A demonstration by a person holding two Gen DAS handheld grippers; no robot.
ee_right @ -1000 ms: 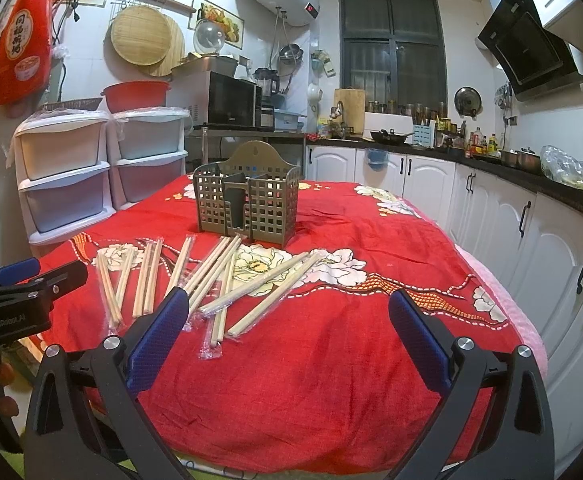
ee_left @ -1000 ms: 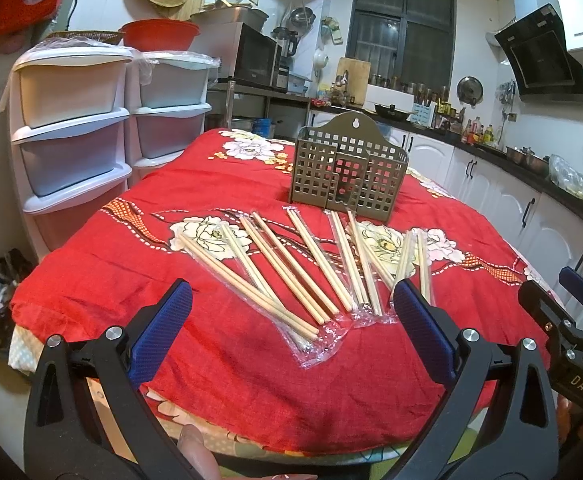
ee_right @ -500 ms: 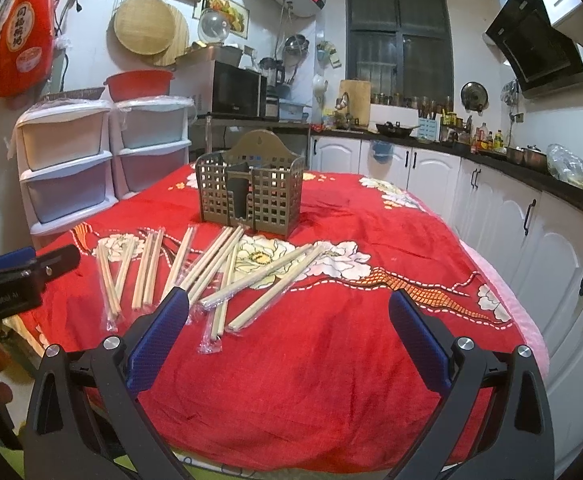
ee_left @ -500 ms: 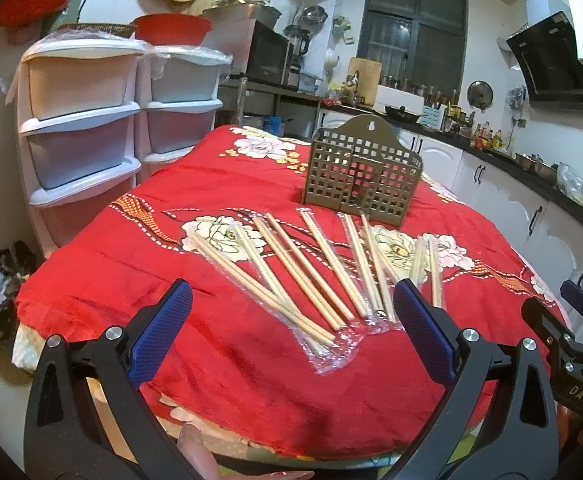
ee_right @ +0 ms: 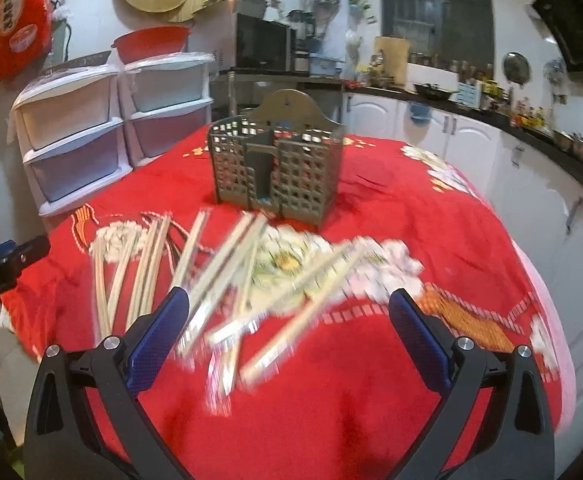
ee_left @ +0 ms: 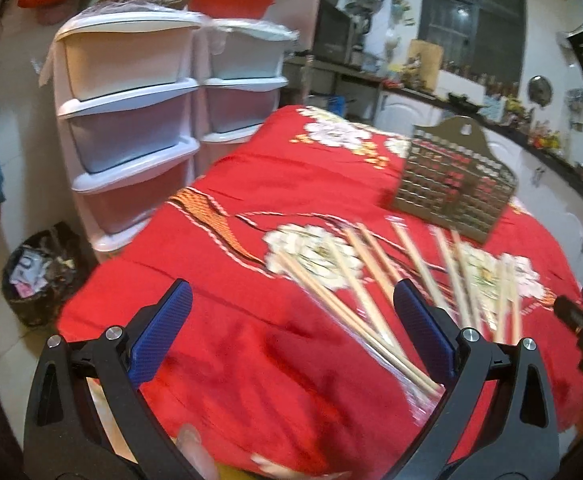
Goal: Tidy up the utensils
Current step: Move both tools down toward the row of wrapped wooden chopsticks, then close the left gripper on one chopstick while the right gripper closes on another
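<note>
Several pairs of wooden chopsticks (ee_left: pixel 355 320) in clear plastic sleeves lie fanned out on the red flowered tablecloth (ee_left: pixel 259 184). Behind them stands a brown lattice utensil holder (ee_left: pixel 451 190), upright. My left gripper (ee_left: pixel 291 332) hovers open over the near left part of the table, with nothing between its blue pads. In the right wrist view the same chopsticks (ee_right: pixel 251 272) lie blurred before the holder (ee_right: pixel 275 168). My right gripper (ee_right: pixel 287 336) is open and empty just above the nearest chopsticks.
White plastic drawer units (ee_left: pixel 131 128) stand left of the table, with a dark bin (ee_left: pixel 39 276) on the floor beside them. White kitchen cabinets (ee_right: pixel 531 184) run along the right. The left gripper's tip (ee_right: pixel 7 264) shows at the left edge.
Both grippers have moved forward and lower toward the table. The left one has swung leftward, so the chopsticks and holder now sit to its right. Both remain open.
</note>
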